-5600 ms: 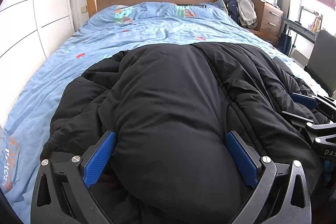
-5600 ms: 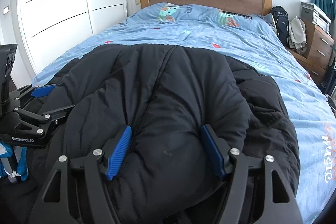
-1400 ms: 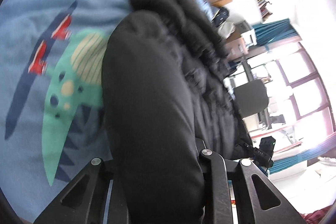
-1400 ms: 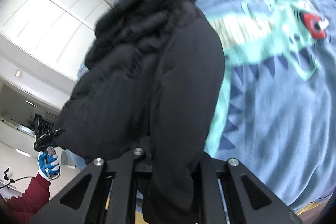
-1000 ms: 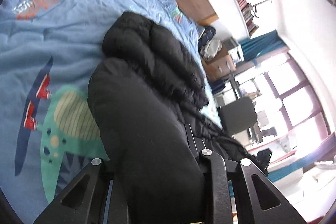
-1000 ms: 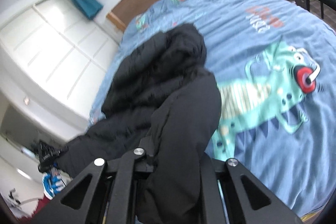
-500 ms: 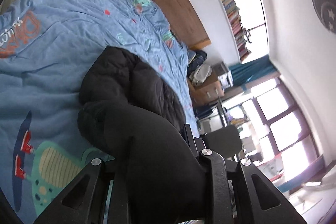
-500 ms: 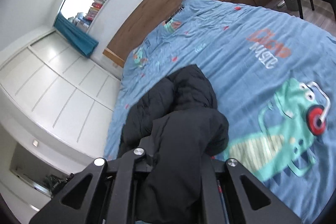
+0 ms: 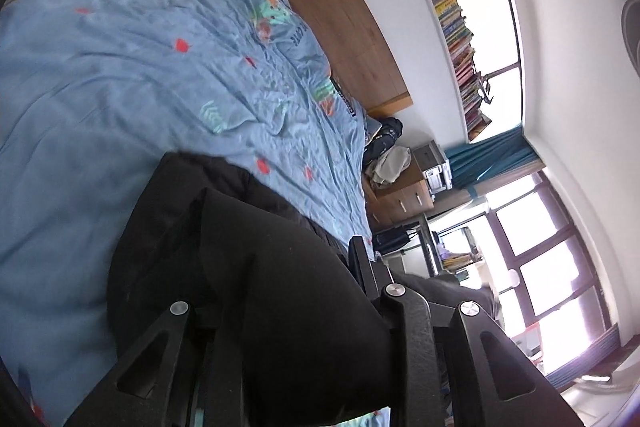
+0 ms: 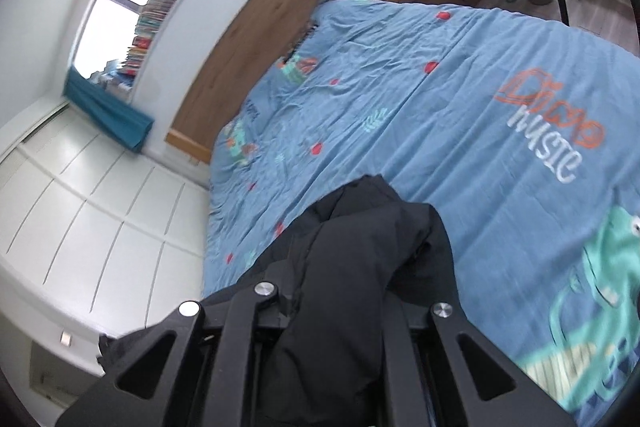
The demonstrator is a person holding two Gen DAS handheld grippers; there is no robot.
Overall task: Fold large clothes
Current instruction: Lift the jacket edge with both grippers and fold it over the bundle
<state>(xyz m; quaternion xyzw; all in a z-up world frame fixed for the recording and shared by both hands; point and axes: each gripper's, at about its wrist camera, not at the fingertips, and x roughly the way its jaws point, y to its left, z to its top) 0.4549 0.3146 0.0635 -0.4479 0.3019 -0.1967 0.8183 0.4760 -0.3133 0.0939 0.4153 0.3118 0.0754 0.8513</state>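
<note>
Bedroom with a wooden headboard (image 9: 344, 27), a high row of books (image 9: 452, 11), white wardrobe doors (image 10: 92, 211); blue dinosaur-print duvet (image 9: 120, 75) over the bed, bare beyond the garment.

Black puffer coat (image 9: 256, 267) bunched at the near edge of the bed, one thick fold clamped in the left hand-held gripper (image 9: 288, 311), another clamped in the right hand-held gripper (image 10: 340, 311); jaws narrow on both, padding bulging out past them. Fingertips buried in fabric, so depth of bite impossible to judge.

Likely trouble from here:
- Slippery shell plus springy fill: fold sliding out of either grip if pulled fast or unevenly.
- Both cameras tilted hard: uneven carry, crooked crease, one side landing short.
- Trapped air: coat puffing open again once released, unless pressed flat first.
- Hidden sleeves or hood: stray bulk caught inside the fold.
- Duvet snagged and dragged along with the coat on a low sweep.
</note>
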